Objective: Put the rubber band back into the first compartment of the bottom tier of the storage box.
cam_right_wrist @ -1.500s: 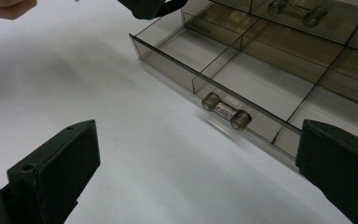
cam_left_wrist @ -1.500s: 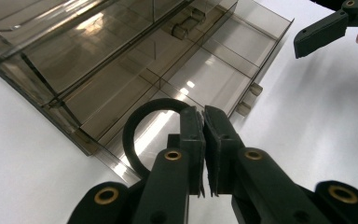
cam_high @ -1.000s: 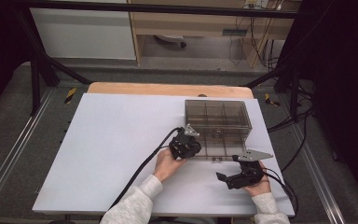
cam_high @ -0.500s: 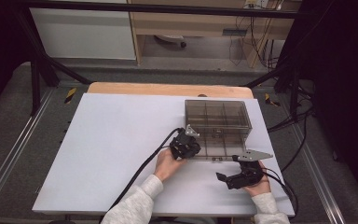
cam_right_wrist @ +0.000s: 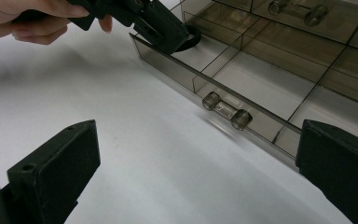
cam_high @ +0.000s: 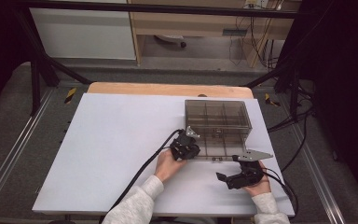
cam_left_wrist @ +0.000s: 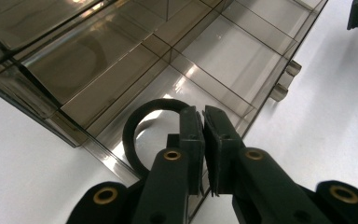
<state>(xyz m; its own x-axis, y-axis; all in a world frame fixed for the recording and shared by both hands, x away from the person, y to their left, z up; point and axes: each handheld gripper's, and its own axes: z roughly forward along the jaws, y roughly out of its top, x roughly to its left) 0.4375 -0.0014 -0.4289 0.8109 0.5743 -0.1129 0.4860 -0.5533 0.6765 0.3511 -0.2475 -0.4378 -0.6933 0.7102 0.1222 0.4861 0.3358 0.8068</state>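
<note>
While no writing is legible, left gripper (cam_left_wrist: 204, 135) jaws pinch a black ring (cam_left_wrist: 135, 126); right gripper (cam_right_wrist: 196, 163) jaws spread.

lab: metal frame rig (cam_high: 37, 79), loose cables (cam_high: 261, 44), white worktable (cam_high: 116, 140)

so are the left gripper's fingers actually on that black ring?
Touching. The left gripper view shows the fingers pinched shut on the black ring, over the clear box's front compartment.

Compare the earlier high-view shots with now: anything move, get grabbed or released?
No visible change. The left gripper stays shut on the black ring over the near-left compartment of the smoky divided box; the right gripper stays open on the white table, in front of the box.
</note>
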